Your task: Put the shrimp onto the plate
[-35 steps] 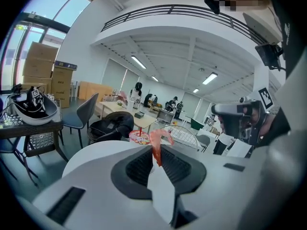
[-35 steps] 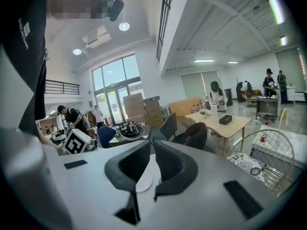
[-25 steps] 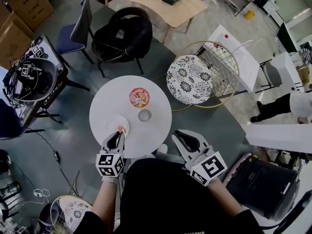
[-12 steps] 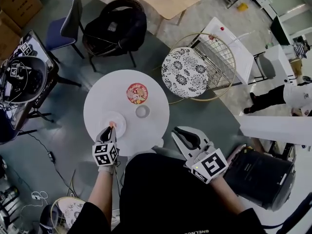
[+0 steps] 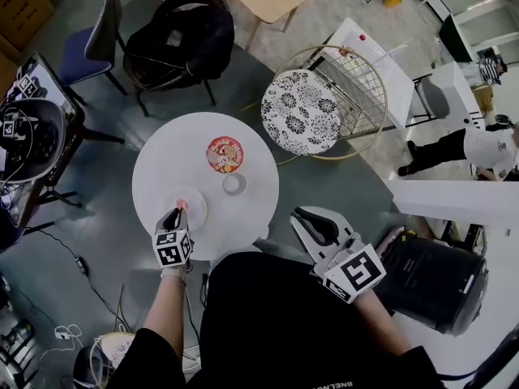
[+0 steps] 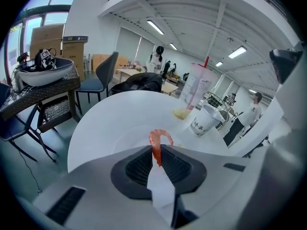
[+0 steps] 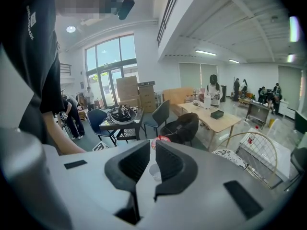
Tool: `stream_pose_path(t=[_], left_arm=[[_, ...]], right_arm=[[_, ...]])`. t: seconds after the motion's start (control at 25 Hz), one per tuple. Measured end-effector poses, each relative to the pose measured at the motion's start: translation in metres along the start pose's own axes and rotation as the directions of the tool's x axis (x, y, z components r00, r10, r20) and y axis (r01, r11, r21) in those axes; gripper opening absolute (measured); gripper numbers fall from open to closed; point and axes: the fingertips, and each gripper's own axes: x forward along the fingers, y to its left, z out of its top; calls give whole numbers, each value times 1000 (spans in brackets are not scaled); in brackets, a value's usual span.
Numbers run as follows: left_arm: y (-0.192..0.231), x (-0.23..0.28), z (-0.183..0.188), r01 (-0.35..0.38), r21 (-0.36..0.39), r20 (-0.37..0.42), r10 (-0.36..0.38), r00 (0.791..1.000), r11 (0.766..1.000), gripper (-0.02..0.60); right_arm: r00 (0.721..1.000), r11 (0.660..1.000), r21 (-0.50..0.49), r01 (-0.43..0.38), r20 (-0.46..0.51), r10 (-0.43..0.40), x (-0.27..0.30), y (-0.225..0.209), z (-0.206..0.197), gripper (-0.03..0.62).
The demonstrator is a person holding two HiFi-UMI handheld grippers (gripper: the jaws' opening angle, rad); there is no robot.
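Observation:
A small orange-pink shrimp [image 5: 182, 205] [image 6: 160, 137] is pinched at the tips of my left gripper [image 5: 175, 214] [image 6: 158, 150], which is shut on it. The shrimp curls up above the jaws and hangs low over the near-left part of the white plate [image 5: 199, 203] [image 6: 129, 137] on the round white table [image 5: 251, 217]. I cannot tell whether the shrimp touches the plate. My right gripper [image 5: 312, 217] [image 7: 152, 145] is off the table's right edge, beside my body. Its jaws stand a narrow gap apart with nothing between them.
A tall cup with a red printed lid [image 5: 223, 154] [image 6: 195, 87] and a small paper cup [image 5: 234, 184] [image 6: 204, 122] stand behind the plate. A wire chair with a patterned cushion [image 5: 298, 110] is right of the table. A black chair [image 5: 178, 35] is behind and a black bin [image 5: 434, 282] at right.
My left gripper has sunk toward the table with the shrimp still in it, ending low over the plate. The right gripper has hardly moved.

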Motion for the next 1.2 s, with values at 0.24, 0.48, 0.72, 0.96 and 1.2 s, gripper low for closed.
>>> stream_pose_path(t=[0.24, 0.48, 0.72, 0.96, 1.2], left_arm=[[15, 15, -2, -26, 23, -36, 27, 999, 999, 57], [18, 25, -4, -43, 58, -66, 47, 997, 997, 57], [17, 28, -3, -54, 99, -80, 62, 995, 994, 57], [15, 29, -2, -54, 114, -78, 63, 995, 992, 58], [11, 28, -2, -46, 121, -79, 56, 995, 992, 119]], right_arm=[[999, 1000, -10, 25, -21, -26, -3, 1, -4, 44], [998, 998, -9, 59, -22, -59, -10, -3, -5, 44], [997, 997, -13, 74, -20, -74, -12, -1, -3, 44], [997, 997, -11, 77, -15, -77, -13, 1, -3, 44], [997, 997, -7, 76, -10, -76, -15, 3, -3, 44]])
